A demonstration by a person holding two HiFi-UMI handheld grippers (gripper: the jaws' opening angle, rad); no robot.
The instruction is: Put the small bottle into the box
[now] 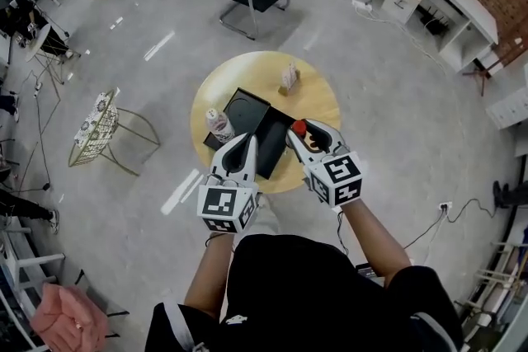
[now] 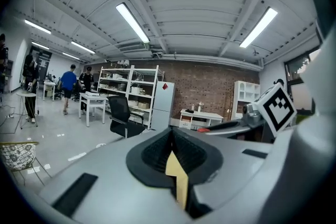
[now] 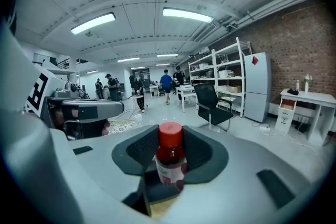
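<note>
Clear bottle [image 1: 219, 125] and card stand [image 1: 289, 77] beside black box [image 1: 250, 94]

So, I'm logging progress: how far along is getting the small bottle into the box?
Done: the pickup; the right gripper is shut on the small red-capped bottle. In hand: the bottle is held beside the open black box on the round table, not inside. Left: lowering it in and releasing. The left gripper is shut, empty.
</note>
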